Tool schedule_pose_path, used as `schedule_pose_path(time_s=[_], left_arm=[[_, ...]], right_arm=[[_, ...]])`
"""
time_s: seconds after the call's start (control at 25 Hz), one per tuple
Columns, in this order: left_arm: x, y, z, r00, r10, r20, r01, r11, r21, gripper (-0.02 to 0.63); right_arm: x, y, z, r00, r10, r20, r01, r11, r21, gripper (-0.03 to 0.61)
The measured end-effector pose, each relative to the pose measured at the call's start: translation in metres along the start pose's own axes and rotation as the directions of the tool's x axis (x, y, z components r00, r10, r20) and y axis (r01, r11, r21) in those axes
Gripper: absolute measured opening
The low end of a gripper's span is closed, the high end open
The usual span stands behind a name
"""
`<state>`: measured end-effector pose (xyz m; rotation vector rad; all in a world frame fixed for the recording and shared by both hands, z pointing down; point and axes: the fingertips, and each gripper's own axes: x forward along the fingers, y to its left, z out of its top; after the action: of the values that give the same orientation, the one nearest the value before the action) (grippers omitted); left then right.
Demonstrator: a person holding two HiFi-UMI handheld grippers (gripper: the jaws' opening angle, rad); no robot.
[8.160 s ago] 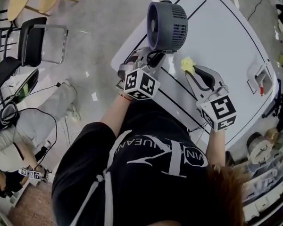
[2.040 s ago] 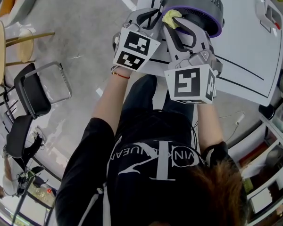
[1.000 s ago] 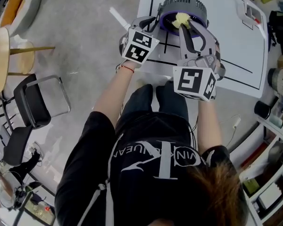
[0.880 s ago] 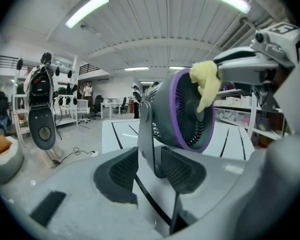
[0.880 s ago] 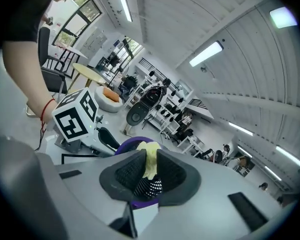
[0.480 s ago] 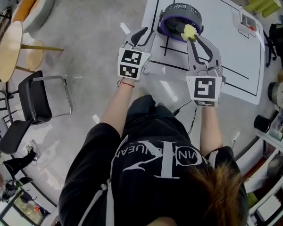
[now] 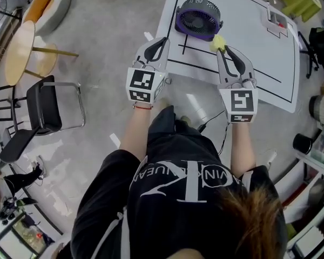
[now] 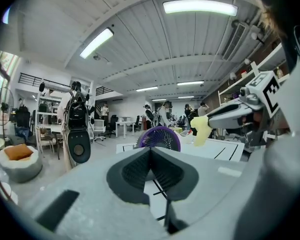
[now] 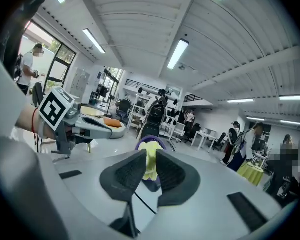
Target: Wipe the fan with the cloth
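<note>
A purple fan (image 7: 197, 19) with a dark grille stands on the white table (image 7: 259, 63), its face tilted up toward me. My left gripper (image 7: 163, 39) hangs at the table's near left edge, short of the fan, jaws shut and empty. In the left gripper view my left gripper (image 8: 151, 151) points at the fan (image 8: 159, 138). My right gripper (image 7: 220, 48) is shut on a yellow cloth (image 7: 217, 42), just right of the fan and apart from it. In the right gripper view the cloth (image 9: 150, 165) sits pinched in my right gripper (image 9: 151, 156).
Black lines cross the table top. A small white box (image 7: 278, 20) sits near its far right corner. On the floor to the left are a black chair (image 7: 43, 112), a round wooden table (image 7: 19, 53) and a cushion (image 7: 46, 4). Shelves stand at the right.
Both grippers have drawn back from the fan toward me and risen. The cloth has come off the fan's grille. The left jaws have come away from the fan and shut empty.
</note>
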<state>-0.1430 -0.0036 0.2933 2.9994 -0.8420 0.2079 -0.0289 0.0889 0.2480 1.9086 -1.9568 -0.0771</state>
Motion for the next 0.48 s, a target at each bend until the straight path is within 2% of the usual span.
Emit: schedule_pose_path(time_s=[0.32,0.48], left_arm=[[-0.043,-0.016,0.016,0.996,0.091,0.023,-0.090,0.995,-0.032,0.009],[-0.060,-0.023,0.029,0.993,0.111,0.048,-0.109,0.993,-0.038,0.009]], right_arm=[[-0.043,0.000,-0.010,0.999,0.025,0.024,-0.027,0.999,0.047,0.063],[-0.058,0.000,-0.011,0.999,0.033,0.038,-0.035,0.998,0.056,0.063]])
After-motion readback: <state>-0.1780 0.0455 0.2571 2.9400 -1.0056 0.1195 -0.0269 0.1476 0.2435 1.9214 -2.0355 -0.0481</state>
